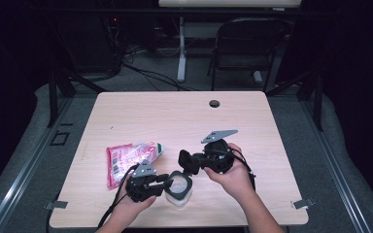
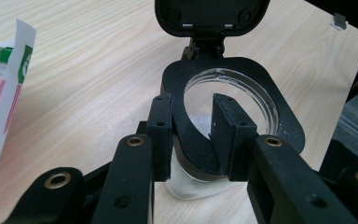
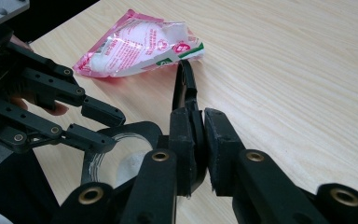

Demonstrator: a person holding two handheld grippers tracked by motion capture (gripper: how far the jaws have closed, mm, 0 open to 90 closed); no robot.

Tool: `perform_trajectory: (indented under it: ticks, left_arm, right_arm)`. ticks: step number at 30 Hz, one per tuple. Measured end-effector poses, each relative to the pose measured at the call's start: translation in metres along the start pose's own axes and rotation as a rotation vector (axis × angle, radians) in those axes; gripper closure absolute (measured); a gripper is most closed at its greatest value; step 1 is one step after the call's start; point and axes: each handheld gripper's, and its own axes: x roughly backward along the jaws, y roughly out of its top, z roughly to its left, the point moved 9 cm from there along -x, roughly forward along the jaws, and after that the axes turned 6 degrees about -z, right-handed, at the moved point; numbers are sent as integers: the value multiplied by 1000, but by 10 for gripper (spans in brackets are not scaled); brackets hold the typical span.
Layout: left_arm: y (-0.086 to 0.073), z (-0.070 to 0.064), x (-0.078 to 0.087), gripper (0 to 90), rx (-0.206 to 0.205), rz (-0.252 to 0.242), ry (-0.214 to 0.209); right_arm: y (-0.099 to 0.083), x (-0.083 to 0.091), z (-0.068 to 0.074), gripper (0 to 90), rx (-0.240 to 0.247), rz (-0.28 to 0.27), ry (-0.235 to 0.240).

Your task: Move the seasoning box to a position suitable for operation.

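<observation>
A clear jar with a black rim stands near the table's front edge. Its black flip lid is swung up and open. My left gripper is shut on the near side of the rim, one jaw outside it and one inside the jar's mouth. My right gripper is shut on the raised flip lid, its jaws pinching the lid's edge. White contents show faintly inside the jar. In the right gripper view, the left gripper sits at the jar's left.
A pink and white plastic bag with a green corner lies left of the jar, also seen as the bag and its edge. The table has a cable hole. A folding chair stands beyond it.
</observation>
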Motion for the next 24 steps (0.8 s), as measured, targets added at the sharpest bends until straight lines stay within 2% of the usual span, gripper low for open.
perform_trajectory:
  ticks: [3, 5, 7, 13, 14, 16, 18, 24]
  left_arm:
    - [2, -1, 1, 640, 15, -11, -27]
    - [6, 2, 5, 603, 9, -29, -23]
    - [11, 7, 12, 596, 12, -50, -5]
    - [21, 39, 31, 519, 24, -114, 104]
    - [20, 45, 33, 509, 23, -107, 130]
    - [18, 55, 34, 502, 29, -109, 154]
    - [17, 63, 33, 495, 21, -97, 190]
    - [9, 76, 15, 452, -19, -54, 237]
  right_arm:
    - [-1, -1, 0, 778, 12, 3, -11]
    - [-2, 1, 1, 716, 3, -5, -5]
    - [-2, 2, 1, 692, 7, -6, -2]
    - [-1, 13, 3, 625, -22, -51, 6]
    - [-1, 15, 3, 622, -28, -61, 8]
    - [-1, 18, 3, 613, -34, -76, 13]
    - [-2, 20, 3, 610, -43, -89, 13]
    - [-5, 23, -1, 603, -70, -104, 15]
